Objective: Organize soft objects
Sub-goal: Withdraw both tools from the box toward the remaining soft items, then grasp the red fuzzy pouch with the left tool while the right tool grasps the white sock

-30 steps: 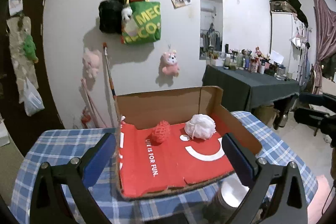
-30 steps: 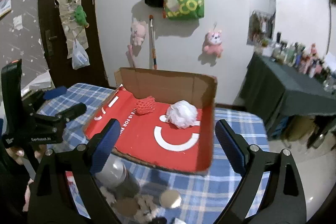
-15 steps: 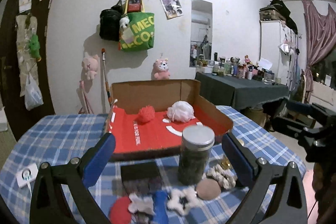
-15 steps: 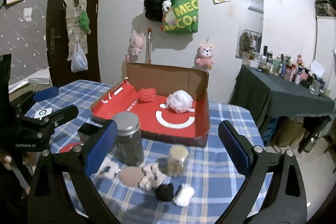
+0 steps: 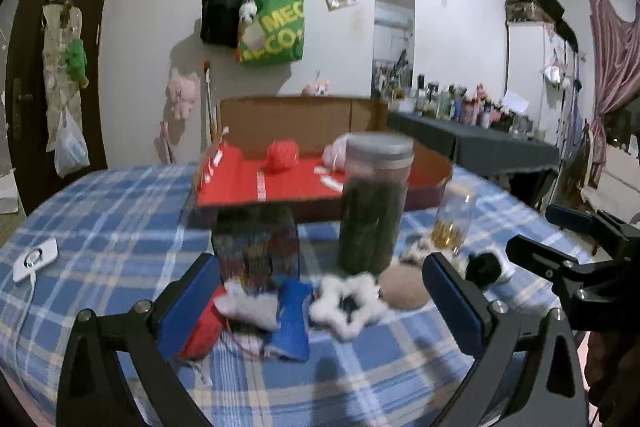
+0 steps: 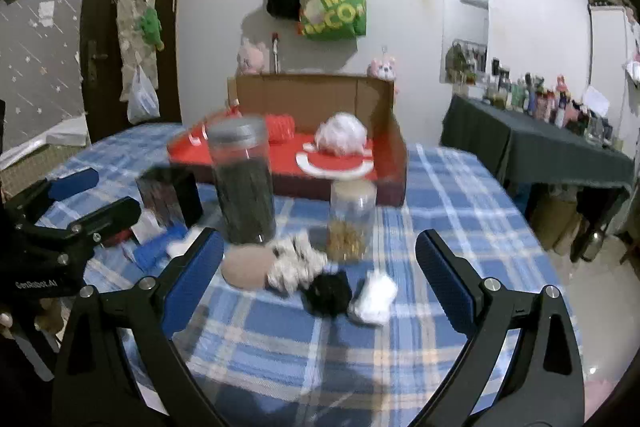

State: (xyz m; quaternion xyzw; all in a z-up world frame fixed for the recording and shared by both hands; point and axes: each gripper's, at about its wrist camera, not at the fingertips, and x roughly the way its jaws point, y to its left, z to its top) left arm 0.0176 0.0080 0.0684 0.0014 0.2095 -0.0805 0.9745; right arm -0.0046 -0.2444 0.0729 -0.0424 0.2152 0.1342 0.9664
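Note:
Soft things lie in a row on the checked tablecloth: a red pouch [image 5: 200, 331], a grey piece [image 5: 250, 307], a blue piece [image 5: 291, 323], a white star-shaped scrunchie [image 5: 347, 301], a tan puff [image 5: 402, 291], a black pom [image 6: 329, 293] and a white piece [image 6: 374, 297]. My left gripper [image 5: 318, 297] hangs open just above the grey, blue and star pieces. Open too, my right gripper [image 6: 320, 271] hovers over the black pom and the fluffy scrunchie [image 6: 294, 263]. A red-lined cardboard box [image 5: 280, 183] behind holds a red mesh ball [image 5: 282, 155] and a white puff [image 6: 342, 137].
A tall dark-filled jar [image 5: 376, 203], a small glass jar [image 6: 352, 219] and a dark packet [image 5: 256, 247] stand between the soft things and the box. A white socket [image 5: 34, 259] lies at the table's left. A dark-clothed table [image 6: 536, 151] with bottles stands to the right.
Both grippers have sunk and drawn back from over the box toward the near table edge. The jars and the row of soft things have come into view.

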